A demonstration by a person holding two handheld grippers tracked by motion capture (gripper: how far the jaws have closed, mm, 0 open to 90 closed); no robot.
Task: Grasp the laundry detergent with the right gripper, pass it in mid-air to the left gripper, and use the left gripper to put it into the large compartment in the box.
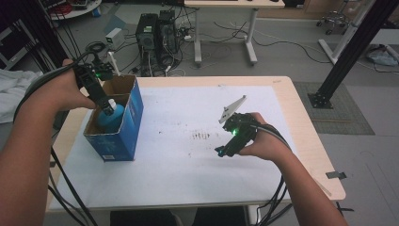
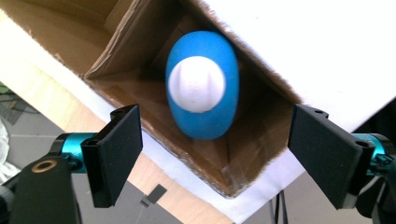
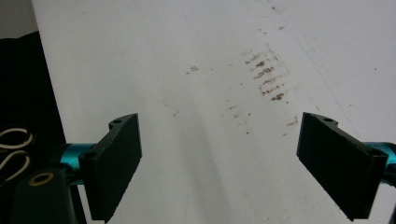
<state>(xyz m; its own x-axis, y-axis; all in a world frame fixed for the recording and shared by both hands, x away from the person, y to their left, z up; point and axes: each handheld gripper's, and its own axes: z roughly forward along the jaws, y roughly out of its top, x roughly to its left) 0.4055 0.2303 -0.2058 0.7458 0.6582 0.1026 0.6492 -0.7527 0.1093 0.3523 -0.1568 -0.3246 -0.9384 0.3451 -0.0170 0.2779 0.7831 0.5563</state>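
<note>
White paper covers most of the wooden surface (image 1: 301,141), which fills the middle of the high view, with grey floor, computer towers (image 1: 156,33) and loose cables beyond it at the top of the frame. At the left of that view a blue cardboard box (image 1: 123,129) stands open-topped on the paper, and inside it stands a blue bottle (image 1: 111,117) with a white cap (image 1: 111,104). The left tongs (image 1: 107,107) hang just above the box mouth, held by a hand (image 1: 63,92) that comes in from the lower left. In the left gripper view the tongs (image 2: 215,149) are spread wide with nothing between them, and the bottle (image 2: 203,86) shows at the centre of the frame, cap (image 2: 196,84) up, down in the brown inside of the box (image 2: 116,70), clear of both jaws. Right of centre in the high view the right tongs (image 1: 221,151) rest low over the paper, held by the other hand (image 1: 263,143), well apart from the box. The right gripper view shows these tongs (image 3: 219,163) also wide and holding nothing, with bare white paper (image 3: 187,116) under them and a patch of brown smudges (image 3: 266,77) at the upper right of that frame.
</note>
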